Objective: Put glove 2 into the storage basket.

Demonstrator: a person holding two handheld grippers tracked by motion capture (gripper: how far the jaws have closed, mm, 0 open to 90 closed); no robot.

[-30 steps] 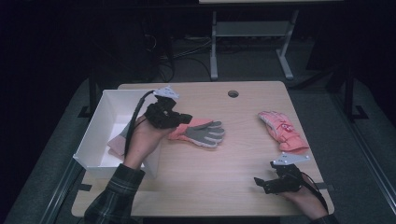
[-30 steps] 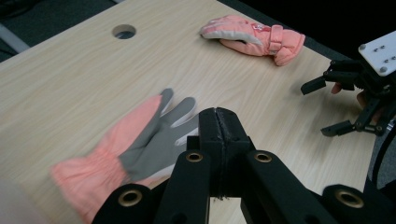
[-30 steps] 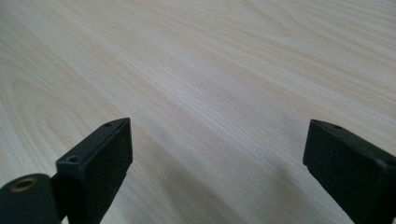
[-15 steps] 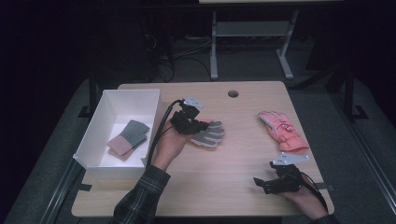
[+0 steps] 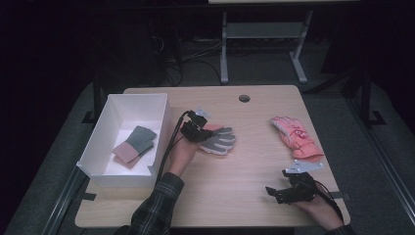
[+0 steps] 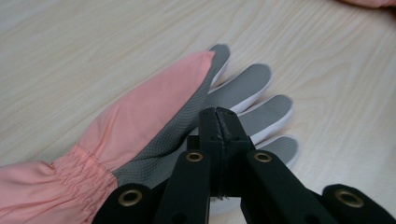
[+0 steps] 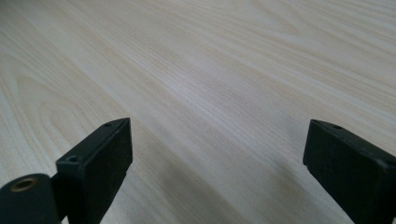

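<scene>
Left gripper (image 6: 218,122) – jaws together, nothing between – sits right over grey-palmed pink glove (image 6: 154,116); glove's fingers point straight ahead of the tips, cuff back toward the hand. Right gripper (image 7: 217,154) spread wide, well apart.

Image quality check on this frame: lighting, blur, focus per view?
High view: room around the table falls to near black, tabletop evenly lit, soft overall; white bin bright but not blown out. Left gripper view: glove sharp, mesh texture readable, left gripper jaws closed, slightly soft at bottom. Right gripper view: wood grain crisp at mid-distance, right gripper jaws blurred, faint shadow under them.
</scene>
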